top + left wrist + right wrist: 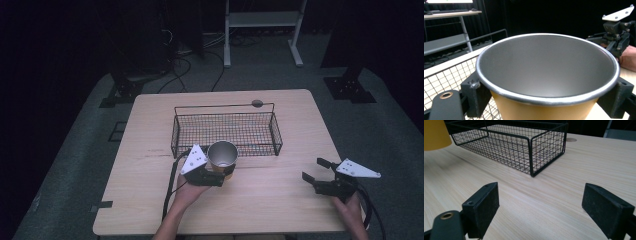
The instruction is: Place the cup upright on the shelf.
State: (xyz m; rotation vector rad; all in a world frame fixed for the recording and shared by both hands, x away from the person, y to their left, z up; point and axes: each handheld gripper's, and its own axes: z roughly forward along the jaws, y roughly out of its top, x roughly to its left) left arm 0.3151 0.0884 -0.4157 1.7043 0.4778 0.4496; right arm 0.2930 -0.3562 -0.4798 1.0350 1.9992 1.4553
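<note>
In the high view, the left gripper (216,176) clamps a yellow cup (222,156) just before the wire basket (226,131); the right gripper (316,170) hovers well apart, jaws spread. In the left gripper view, the jaws grip the cup's (544,75) sides. In the right gripper view, the jaws stand wide over the wooden table (574,165), the basket (519,147) ahead.

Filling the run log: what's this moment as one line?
left tool: shut on cup | right tool: open, empty | basket: empty
</note>
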